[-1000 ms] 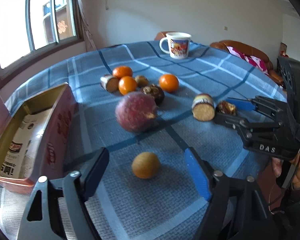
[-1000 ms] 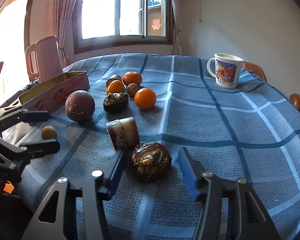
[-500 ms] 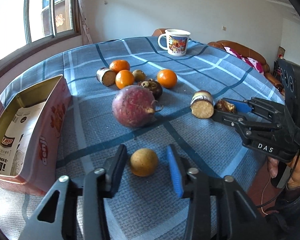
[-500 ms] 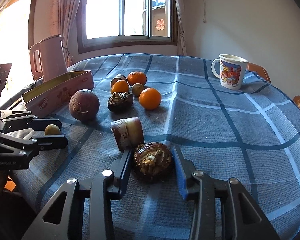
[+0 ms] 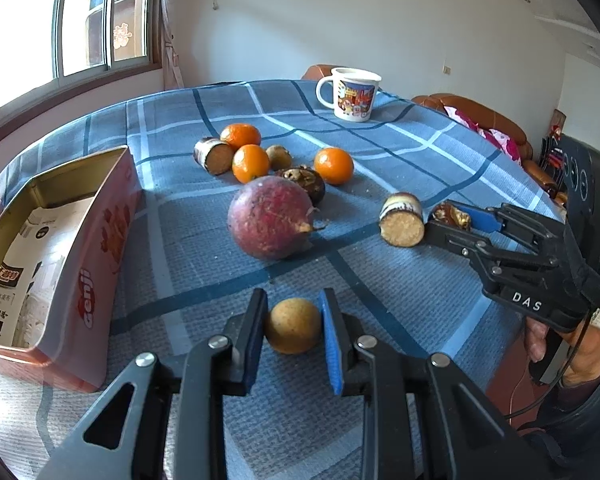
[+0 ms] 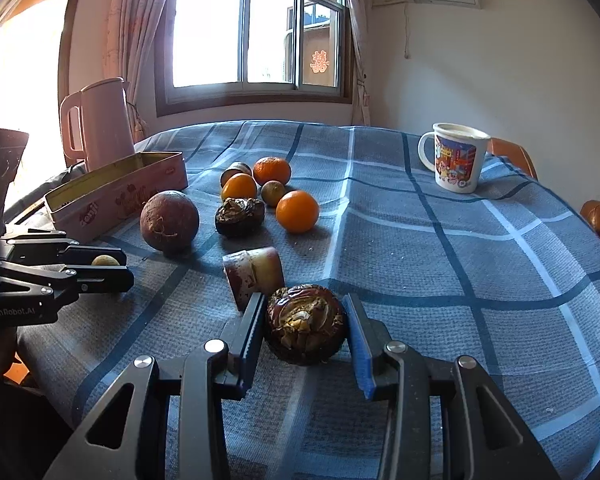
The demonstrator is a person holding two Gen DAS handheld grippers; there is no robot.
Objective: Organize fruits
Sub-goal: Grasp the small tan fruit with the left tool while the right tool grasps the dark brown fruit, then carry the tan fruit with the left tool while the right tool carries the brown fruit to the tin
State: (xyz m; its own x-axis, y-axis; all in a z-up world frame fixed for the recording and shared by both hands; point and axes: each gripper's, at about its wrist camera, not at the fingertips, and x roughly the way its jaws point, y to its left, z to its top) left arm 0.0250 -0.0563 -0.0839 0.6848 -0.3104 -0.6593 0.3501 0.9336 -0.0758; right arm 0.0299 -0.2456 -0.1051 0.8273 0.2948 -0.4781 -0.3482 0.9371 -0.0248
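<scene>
My left gripper (image 5: 293,306) is shut on a small round yellow-brown fruit (image 5: 293,331) that rests on the blue checked cloth near the front edge. My right gripper (image 6: 305,305) is shut on a dark brown wrinkled fruit (image 6: 305,326), also on the cloth. Each wrist view shows the other gripper from the side: the right gripper (image 5: 448,222) and the left gripper (image 6: 110,267). A large purple-red fruit (image 5: 271,218) lies in the middle. Behind it are three oranges (image 5: 333,166), a second dark fruit (image 5: 306,184) and two cut brown pieces (image 5: 402,220).
An open pink tin (image 5: 96,280) with paper inside stands at the left of the table. A printed mug (image 5: 350,94) stands at the far side, a pink kettle (image 6: 100,124) behind the tin. A hand (image 5: 572,356) holds the right gripper past the table edge.
The left jaws closed from wide open onto the yellow-brown fruit. The right jaws narrowed onto the dark wrinkled fruit. Neither hand has shifted much.
</scene>
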